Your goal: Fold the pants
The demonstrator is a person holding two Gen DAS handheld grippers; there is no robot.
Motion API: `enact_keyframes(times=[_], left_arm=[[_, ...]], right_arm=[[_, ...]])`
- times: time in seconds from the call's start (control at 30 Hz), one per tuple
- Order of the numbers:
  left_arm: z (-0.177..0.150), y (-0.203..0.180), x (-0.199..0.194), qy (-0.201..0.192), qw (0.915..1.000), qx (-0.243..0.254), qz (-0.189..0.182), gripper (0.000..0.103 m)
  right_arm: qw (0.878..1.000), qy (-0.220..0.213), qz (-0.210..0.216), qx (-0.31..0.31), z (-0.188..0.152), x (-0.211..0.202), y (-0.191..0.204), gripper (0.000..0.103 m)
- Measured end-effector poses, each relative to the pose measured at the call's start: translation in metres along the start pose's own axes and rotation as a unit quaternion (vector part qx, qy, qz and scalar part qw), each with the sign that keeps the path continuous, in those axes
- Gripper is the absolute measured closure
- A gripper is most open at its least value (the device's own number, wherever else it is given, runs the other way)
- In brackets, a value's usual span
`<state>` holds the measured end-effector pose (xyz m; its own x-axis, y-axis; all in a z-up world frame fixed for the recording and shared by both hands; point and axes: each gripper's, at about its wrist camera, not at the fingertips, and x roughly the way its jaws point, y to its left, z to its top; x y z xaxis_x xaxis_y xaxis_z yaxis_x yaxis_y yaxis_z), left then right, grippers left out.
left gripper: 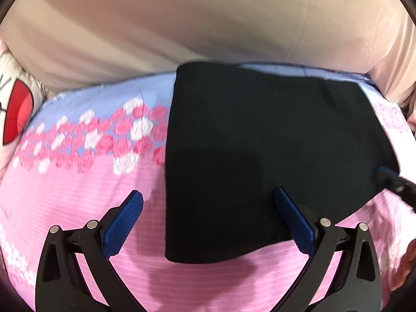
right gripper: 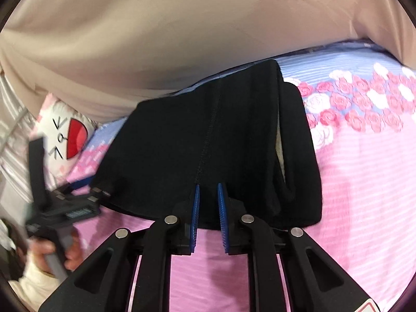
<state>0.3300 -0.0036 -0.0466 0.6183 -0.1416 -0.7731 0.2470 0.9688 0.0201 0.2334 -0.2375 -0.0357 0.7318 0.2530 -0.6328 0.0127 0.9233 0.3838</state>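
Left wrist view: a cushion (left gripper: 18,109), cut off by the rim, lies far left of the left gripper (left gripper: 208,202), whose jaws stand wide apart over the folded black pants (left gripper: 260,143) on the pink bedsheet (left gripper: 78,182). The right gripper (right gripper: 208,197) is nearly closed, nothing visibly pinched, at the pants' near edge.

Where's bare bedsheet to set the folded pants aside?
Free: the sheet right of the pants, below the rose band; also the pink stretch left of the pants in the left wrist view. Crowded: near edge, with the left gripper and right gripper, and by the pillow.
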Motion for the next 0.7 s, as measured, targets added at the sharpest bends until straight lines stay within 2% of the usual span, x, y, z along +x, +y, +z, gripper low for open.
enact_keyframes(times=[0.13, 0.17, 0.23, 0.3, 0.33, 0.4, 0.43, 0.53, 0.6, 0.67, 0.7], left_arm=[[-0.008, 0.018, -0.001, -0.001, 0.9996, -0.020, -0.022, 0.005], [-0.009, 0.020, 0.001, 0.000, 0.9994, -0.023, -0.026, 0.005], [-0.012, 0.025, 0.001, 0.007, 0.9986, -0.038, -0.037, 0.005], [-0.013, 0.030, -0.010, 0.005, 0.9976, -0.055, -0.041, 0.005], [-0.014, 0.031, -0.023, -0.008, 0.9975, -0.057, -0.042, 0.005], [-0.015, 0.030, -0.037, -0.031, 0.9983, -0.045, -0.022, 0.005], [-0.016, 0.027, -0.041, -0.034, 0.9988, -0.035, -0.005, 0.005], [-0.021, 0.023, -0.055, -0.042, 0.9988, -0.019, 0.013, 0.005], [-0.027, 0.017, -0.070, -0.058, 0.9979, -0.002, 0.030, 0.005], [-0.034, 0.010, -0.089, -0.077, 0.9950, 0.015, 0.062, 0.005], [-0.038, 0.007, -0.097, -0.085, 0.9937, 0.022, 0.069, 0.005]], right_arm=[[1.000, -0.001, -0.017, -0.016, -0.011, -0.010, -0.001, 0.088], [1.000, 0.007, -0.017, -0.012, -0.014, -0.004, -0.004, 0.091], [1.000, 0.018, 0.001, 0.022, -0.021, -0.002, -0.016, 0.091], [0.999, 0.018, 0.005, 0.031, -0.022, -0.009, -0.015, 0.086], [1.000, 0.010, 0.005, 0.020, -0.022, -0.016, -0.009, 0.083], [1.000, 0.004, 0.000, 0.005, -0.024, -0.022, -0.002, 0.081], [1.000, 0.007, -0.008, 0.001, -0.025, -0.021, -0.002, 0.077], [0.999, 0.016, -0.036, 0.016, -0.030, -0.019, -0.005, 0.074], [0.999, 0.004, -0.030, 0.018, -0.036, -0.029, -0.001, 0.063], [0.998, -0.023, -0.051, 0.007, -0.044, -0.049, 0.009, 0.030], [0.998, -0.034, -0.061, 0.001, -0.046, -0.057, 0.012, 0.027]])
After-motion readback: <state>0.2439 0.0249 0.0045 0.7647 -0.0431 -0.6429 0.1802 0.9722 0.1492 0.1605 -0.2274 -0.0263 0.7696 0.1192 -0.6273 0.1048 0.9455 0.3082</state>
